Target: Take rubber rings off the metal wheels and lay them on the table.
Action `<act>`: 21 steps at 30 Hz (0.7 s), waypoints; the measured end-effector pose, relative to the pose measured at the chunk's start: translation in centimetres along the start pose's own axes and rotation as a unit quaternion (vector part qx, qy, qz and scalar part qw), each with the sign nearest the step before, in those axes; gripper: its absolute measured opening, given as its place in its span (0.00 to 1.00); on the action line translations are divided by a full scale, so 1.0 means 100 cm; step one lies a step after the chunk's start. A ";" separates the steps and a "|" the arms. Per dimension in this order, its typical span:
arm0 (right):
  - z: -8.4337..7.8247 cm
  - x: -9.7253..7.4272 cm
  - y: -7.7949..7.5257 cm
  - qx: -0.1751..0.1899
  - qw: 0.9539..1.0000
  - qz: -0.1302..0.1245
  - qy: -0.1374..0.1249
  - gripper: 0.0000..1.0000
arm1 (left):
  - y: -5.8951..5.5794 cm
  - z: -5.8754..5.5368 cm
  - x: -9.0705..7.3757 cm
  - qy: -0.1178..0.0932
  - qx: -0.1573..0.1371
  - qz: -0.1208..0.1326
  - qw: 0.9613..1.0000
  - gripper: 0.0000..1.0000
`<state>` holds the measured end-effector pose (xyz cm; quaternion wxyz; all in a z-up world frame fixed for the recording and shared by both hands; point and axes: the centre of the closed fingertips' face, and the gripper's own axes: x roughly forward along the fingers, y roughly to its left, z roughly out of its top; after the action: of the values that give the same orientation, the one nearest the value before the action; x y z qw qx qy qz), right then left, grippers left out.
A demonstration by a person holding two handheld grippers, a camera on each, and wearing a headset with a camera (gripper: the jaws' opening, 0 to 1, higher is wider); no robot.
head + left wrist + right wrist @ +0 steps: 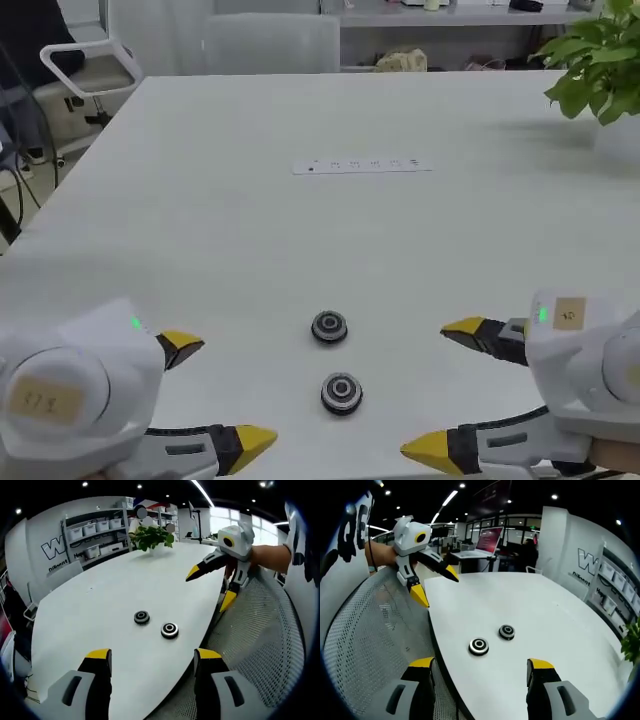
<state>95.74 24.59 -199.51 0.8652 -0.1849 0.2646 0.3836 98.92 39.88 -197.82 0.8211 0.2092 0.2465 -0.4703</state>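
Left gripper [222, 392]: jaws spread wide, nothing between them. Pointed yellow tips on dark fingers, a rounded white plastic body, a small green light on top. Right gripper [438, 388]: same build, jaws likewise apart and empty. Both hover low over the near edge of the table [300, 230], tips turned inward toward each other.

Between the two claws lie two small wheels, flat on the tabletop and touching neither claw. The near wheel [341, 392] sits roughly midway between the claws. The far wheel [329, 327] is just beyond it, a shade toward the left claw, and the two are close but apart. Each is a squat round disc with a bright metal hub of concentric circles. A black rubber ring [329, 339] is still seated around each rim.

Tabletop: white, matte, smooth, with a rounded edge. Well ahead of both claws is a long flat white power strip [362, 165]. Far ahead of the right claw is a leafy green plant [595, 60].
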 end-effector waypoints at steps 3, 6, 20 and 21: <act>0.000 0.000 0.001 -0.001 1.000 0.001 0.000 0.73 | -0.001 -0.001 0.001 0.002 0.002 -0.002 1.000 0.65; 0.001 0.000 0.001 -0.001 1.000 0.002 -0.001 0.73 | -0.002 -0.001 0.001 0.004 0.004 -0.005 1.000 0.65; 0.008 0.000 -0.001 -0.004 1.000 0.004 -0.013 0.72 | -0.003 0.001 0.001 0.006 -0.002 -0.016 1.000 0.64; 0.008 -0.001 -0.002 -0.001 1.000 0.004 -0.012 0.72 | -0.003 0.001 0.001 0.006 -0.001 -0.016 1.000 0.64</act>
<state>96.11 24.82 -198.85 0.8667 -0.1798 0.2543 0.3897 98.71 39.61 -197.86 0.8121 0.2070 0.2553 -0.4822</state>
